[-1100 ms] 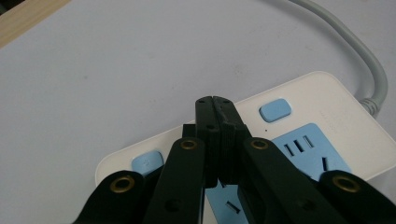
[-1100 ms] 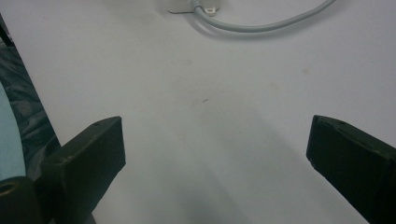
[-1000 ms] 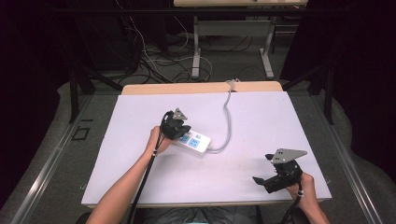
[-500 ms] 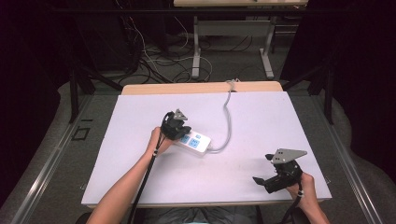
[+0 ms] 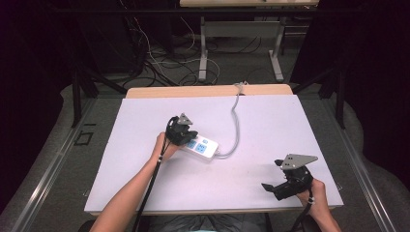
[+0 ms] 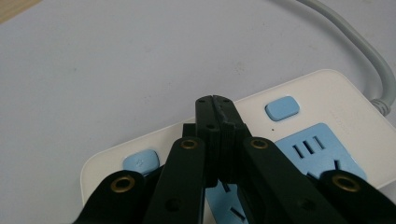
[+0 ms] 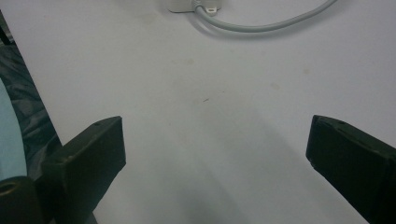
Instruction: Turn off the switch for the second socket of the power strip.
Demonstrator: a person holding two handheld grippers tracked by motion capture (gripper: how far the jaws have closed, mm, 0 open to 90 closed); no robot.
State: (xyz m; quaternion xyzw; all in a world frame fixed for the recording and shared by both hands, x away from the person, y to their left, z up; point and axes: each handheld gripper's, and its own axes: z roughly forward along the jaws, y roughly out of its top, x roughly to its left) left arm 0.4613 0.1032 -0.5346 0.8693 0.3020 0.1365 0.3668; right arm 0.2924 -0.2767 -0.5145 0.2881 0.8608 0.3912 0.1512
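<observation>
The white, rounded plastic power strip (image 6: 327,98) looks smooth with a soft sheen, its light blue plastic buttons (image 6: 281,108) matt, and its grey cord (image 7: 261,25) looks rubbery and smooth. The desk (image 5: 270,121) has a matt white top, faintly speckled, over a pale wood-look edge. The left gripper (image 6: 215,109) is matt black plastic with brass-coloured metal rivets (image 6: 188,143).

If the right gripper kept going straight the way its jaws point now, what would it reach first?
Bare white tabletop lies ahead of the open right gripper; farther on, the grey cable leaving the white plastic power strip, though depth is uncertain.
</observation>
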